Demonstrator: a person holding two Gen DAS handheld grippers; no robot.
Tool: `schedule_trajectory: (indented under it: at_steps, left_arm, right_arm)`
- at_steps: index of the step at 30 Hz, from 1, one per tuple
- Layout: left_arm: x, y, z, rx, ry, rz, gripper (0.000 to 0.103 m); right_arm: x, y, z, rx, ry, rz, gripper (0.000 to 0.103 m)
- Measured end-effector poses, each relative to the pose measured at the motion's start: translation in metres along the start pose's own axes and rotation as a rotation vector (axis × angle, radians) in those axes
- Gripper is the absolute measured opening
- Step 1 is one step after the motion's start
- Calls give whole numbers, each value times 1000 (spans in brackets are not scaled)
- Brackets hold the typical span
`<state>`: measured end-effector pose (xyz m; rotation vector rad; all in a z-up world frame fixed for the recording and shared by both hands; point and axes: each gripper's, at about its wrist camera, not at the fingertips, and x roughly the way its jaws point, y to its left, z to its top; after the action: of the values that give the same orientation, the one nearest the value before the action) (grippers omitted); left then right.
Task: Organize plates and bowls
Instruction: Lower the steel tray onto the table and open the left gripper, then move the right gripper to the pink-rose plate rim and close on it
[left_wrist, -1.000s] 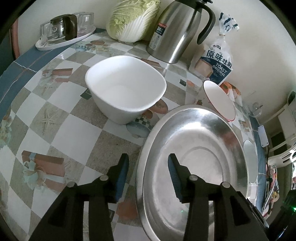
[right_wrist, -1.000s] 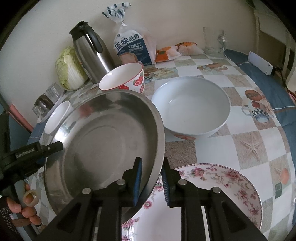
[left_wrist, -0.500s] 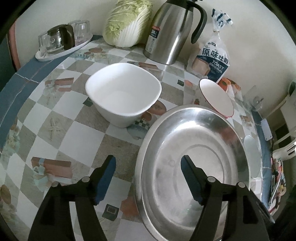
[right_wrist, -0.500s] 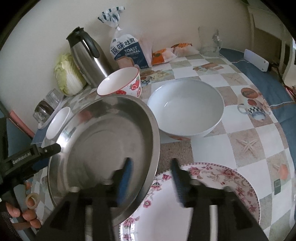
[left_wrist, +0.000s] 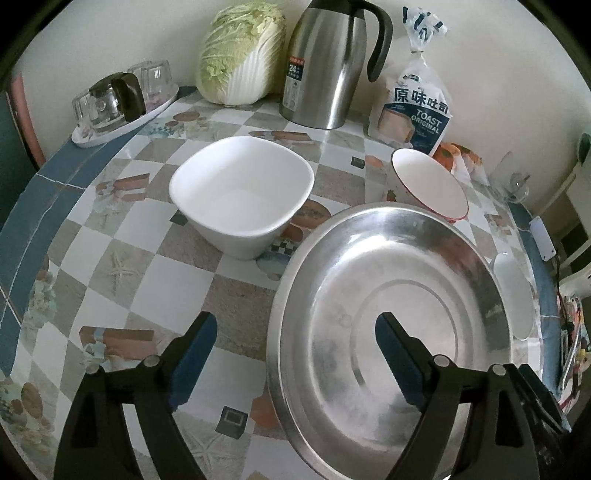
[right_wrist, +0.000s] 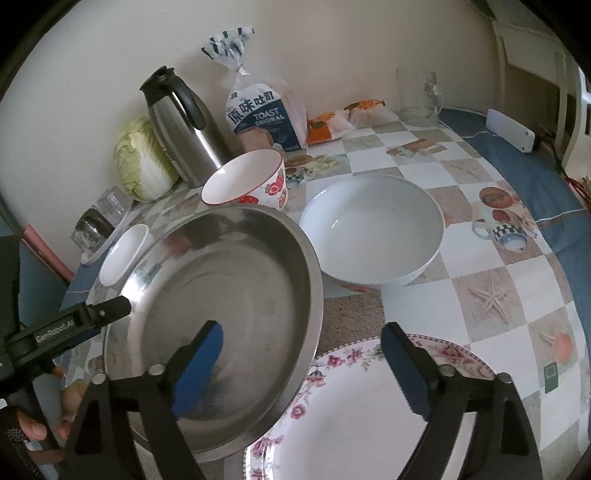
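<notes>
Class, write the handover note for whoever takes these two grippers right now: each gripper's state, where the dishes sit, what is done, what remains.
Left gripper: open, straddling the near rim of the steel pan.
Right gripper: open, straddling its other rim.
Pan overlaps the floral plate.
Square white bowl, strawberry bowl and round white bowl stand separate on the table.
Done: nothing stacked.
Left: gather the bowls and plates.

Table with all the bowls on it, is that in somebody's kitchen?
Probably a home kitchen or dining table: it holds a bag of toast bread, a napa cabbage and a steel thermos jug.
</notes>
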<state>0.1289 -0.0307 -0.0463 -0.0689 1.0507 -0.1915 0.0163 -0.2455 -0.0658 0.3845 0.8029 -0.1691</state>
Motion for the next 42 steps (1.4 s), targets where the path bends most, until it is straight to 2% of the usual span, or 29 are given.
schedule_trajectory:
  at_steps: [2, 16, 27, 36, 42]
  left_arm:
    - [-1, 0, -1, -1, -1, 1, 92]
    - [-19, -4, -9, 3, -33, -49, 94]
    - [-53, -23, -34, 50, -100, -120, 95]
    - [-63, -30, -62, 42, -45, -202, 95]
    - [-70, -45, -78, 72, -8, -266, 95]
  right_arm:
    - [-1, 0, -1, -1, -3, -3, 103]
    - [-13, -16, -7, 53, -20, -56, 103]
    - [-36, -57, -31, 216, -1, -152, 103]
    - [-62, -99, -56, 364, 23, -205, 103]
    - [-71, -120, -64, 454, 43, -152, 103]
